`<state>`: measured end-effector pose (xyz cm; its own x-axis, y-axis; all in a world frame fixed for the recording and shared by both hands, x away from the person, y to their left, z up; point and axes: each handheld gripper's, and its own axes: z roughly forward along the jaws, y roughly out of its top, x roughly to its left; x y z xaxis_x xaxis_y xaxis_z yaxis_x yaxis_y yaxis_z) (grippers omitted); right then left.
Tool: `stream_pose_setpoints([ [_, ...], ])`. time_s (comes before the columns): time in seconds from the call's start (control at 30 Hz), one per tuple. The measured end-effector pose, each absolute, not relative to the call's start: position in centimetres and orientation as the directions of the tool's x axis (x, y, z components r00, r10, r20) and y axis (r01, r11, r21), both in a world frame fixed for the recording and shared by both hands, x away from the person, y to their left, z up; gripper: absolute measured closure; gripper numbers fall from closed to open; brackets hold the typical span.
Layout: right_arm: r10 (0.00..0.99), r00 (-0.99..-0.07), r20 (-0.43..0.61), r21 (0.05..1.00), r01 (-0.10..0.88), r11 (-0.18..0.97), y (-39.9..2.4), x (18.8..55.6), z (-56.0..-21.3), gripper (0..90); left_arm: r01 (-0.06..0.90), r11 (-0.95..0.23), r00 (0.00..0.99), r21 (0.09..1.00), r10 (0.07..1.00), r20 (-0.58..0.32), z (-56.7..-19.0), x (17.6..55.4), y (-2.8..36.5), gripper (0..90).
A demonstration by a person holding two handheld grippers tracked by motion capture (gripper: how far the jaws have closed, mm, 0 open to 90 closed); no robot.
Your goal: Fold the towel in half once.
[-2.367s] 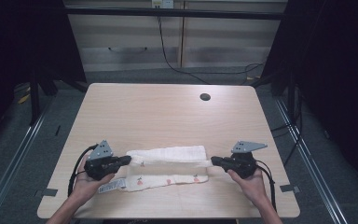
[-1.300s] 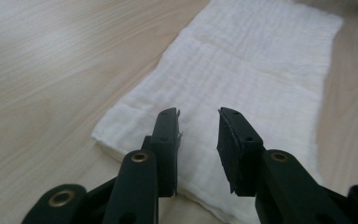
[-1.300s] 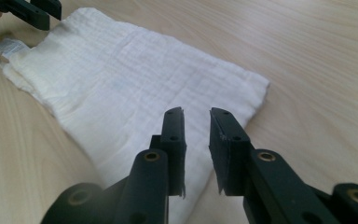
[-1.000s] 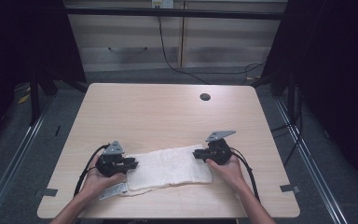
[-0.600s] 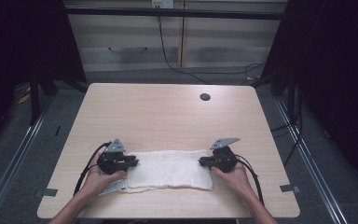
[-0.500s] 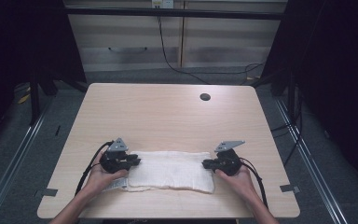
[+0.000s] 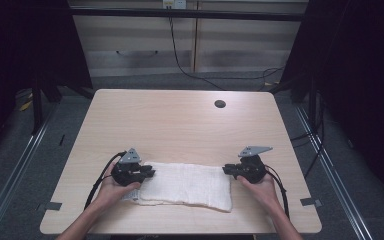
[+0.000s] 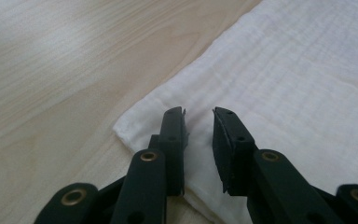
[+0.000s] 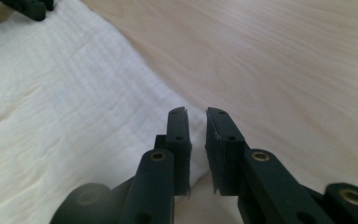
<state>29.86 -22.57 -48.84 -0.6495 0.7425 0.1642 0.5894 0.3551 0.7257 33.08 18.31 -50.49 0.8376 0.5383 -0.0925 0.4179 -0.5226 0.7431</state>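
Observation:
A white cloth [image 7: 186, 186] lies folded into a flat rectangle near the table's front edge. My left gripper [image 7: 151, 174] rests at the cloth's left end. Its jaws stand apart over the corner [image 8: 135, 123] of the cloth [image 8: 298, 88], with nothing pinched between them. My right gripper [image 7: 225, 170] sits at the cloth's right end. Its jaws have just been opening, and a narrow gap [image 9: 196, 114] shows between them above the cloth's corner [image 9: 193, 116]. The cloth [image 9: 51, 107] lies loose under them. A hand holds each gripper.
The light wooden table [image 7: 180, 125] has a round black cable hole [image 7: 220, 104] at its far right. Cabinets [image 7: 190, 45] and floor cables lie beyond the far edge. The left gripper's tips [image 9: 28, 7] show at the top left of the right gripper view.
The cloth, earlier two separate strips, now lies as one folded rectangle. My right gripper has moved right and nearer the front edge, to the cloth's right end. The left gripper has barely moved.

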Motion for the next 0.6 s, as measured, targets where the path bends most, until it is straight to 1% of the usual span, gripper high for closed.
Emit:
stream_pose_setpoints([
  [0.13, 0.749, -0.645, 0.153, 0.725, 0.588, 0.358, -22.4, 31.2, -49.3, 73.0, 0.414, -0.522, 0.841, 0.745, 0.534, -0.093, -50.5, 33.0, 18.4, 73.7],
  [0.23, 0.744, -0.645, 0.174, 0.715, 0.603, 0.355, -22.4, 31.7, -49.8, 68.6, 0.416, -0.519, 0.84, 0.747, 0.534, -0.096, -50.5, 33.0, 18.4, 73.7],
  [0.4, 0.745, -0.644, 0.174, 0.712, 0.605, 0.357, -22.3, 31.9, -50.2, 65.8, 0.415, -0.519, 0.841, 0.747, 0.532, -0.098, -50.5, 33.0, 18.4, 73.6],
  [0.53, 0.729, -0.658, 0.188, 0.71, 0.604, 0.362, -22.3, 32.1, -50.5, 67.2, 0.417, -0.521, 0.841, 0.745, 0.532, -0.098, -50.5, 33.1, 18.5, 73.6],
  [0.57, 0.727, -0.66, 0.191, 0.711, 0.603, 0.362, -22.3, 32.1, -50.5, 68.3, 0.416, -0.521, 0.841, 0.745, 0.532, -0.098, -50.5, 33.1, 18.5, 73.6],
  [0.6, 0.728, -0.659, 0.188, 0.71, 0.603, 0.363, -22.2, 32.0, -50.5, 72.5, 0.42, -0.518, 0.84, 0.745, 0.532, -0.104, -50.5, 33.1, 18.5, 73.4],
])
